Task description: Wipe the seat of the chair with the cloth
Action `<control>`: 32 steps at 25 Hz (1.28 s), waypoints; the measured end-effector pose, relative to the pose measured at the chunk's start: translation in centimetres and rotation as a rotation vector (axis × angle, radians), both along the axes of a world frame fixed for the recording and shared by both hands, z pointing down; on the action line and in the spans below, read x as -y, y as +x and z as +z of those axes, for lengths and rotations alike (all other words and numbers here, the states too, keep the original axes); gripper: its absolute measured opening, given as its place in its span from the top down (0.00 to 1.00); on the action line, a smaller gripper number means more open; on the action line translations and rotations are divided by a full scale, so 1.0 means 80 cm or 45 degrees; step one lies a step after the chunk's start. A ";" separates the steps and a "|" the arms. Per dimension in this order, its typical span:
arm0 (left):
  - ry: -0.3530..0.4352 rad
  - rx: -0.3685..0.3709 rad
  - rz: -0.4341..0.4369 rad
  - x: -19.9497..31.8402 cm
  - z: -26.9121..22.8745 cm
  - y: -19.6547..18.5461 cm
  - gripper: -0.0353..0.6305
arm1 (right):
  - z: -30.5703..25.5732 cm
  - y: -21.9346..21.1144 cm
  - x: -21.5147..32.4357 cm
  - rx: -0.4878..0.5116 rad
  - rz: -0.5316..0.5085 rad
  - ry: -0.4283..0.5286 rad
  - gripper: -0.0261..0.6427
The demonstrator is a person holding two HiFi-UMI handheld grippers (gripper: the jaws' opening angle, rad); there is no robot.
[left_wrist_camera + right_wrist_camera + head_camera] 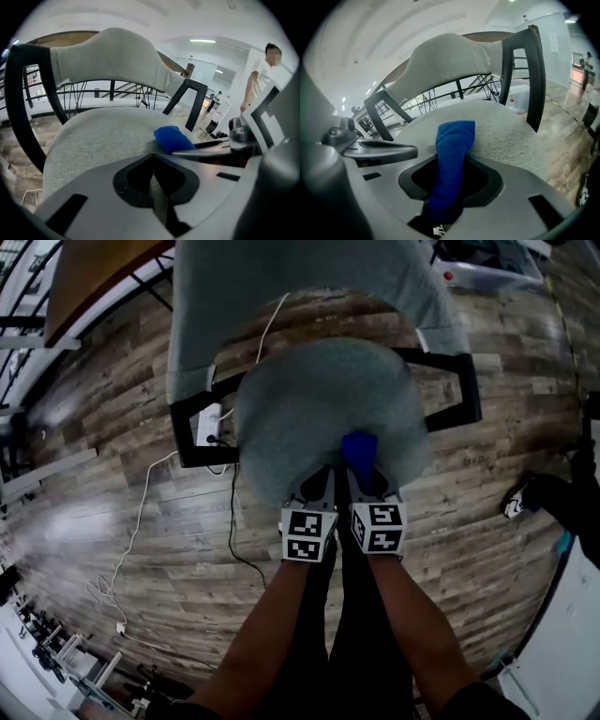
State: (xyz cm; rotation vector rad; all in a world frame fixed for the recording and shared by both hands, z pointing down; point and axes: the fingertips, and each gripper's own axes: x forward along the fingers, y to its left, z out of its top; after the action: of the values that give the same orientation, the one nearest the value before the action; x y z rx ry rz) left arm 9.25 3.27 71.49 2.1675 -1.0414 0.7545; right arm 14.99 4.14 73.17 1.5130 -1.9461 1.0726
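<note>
The chair's round grey seat [309, 409] lies right in front of me, with its grey backrest [309, 287] beyond and black armrests at both sides. My right gripper [367, 476] is shut on the blue cloth [359, 448]. In the right gripper view the cloth [452, 154] runs up between the jaws and its end rests on the seat [501, 126] near the front edge. Just to the left of it, my left gripper [319, 486] is low over the seat's front edge. Its jaws are shut with nothing in them, and the cloth [172, 138] lies to their right.
Wood floor surrounds the chair. A white power strip [208, 423] and cables [141, 531] lie on the floor to the left. A shoe [516, 502] shows at the right. A person [262, 79] stands in the background of the left gripper view.
</note>
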 end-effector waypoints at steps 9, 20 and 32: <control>-0.074 -0.064 0.084 -0.026 0.003 0.063 0.94 | 0.003 0.075 -0.009 -0.052 0.033 0.016 0.75; -0.111 -0.114 0.109 -0.020 -0.005 0.108 0.94 | 0.004 0.133 -0.012 -0.108 0.122 0.000 0.75; -0.079 -0.115 0.060 -0.001 -0.018 0.081 0.94 | -0.003 0.165 -0.003 -0.222 0.106 0.033 0.75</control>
State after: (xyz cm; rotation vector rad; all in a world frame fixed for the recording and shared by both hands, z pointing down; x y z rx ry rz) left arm 15.70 3.35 70.02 2.1589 -0.9121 0.6942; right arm 28.19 4.39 72.93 1.6559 -1.7989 0.9190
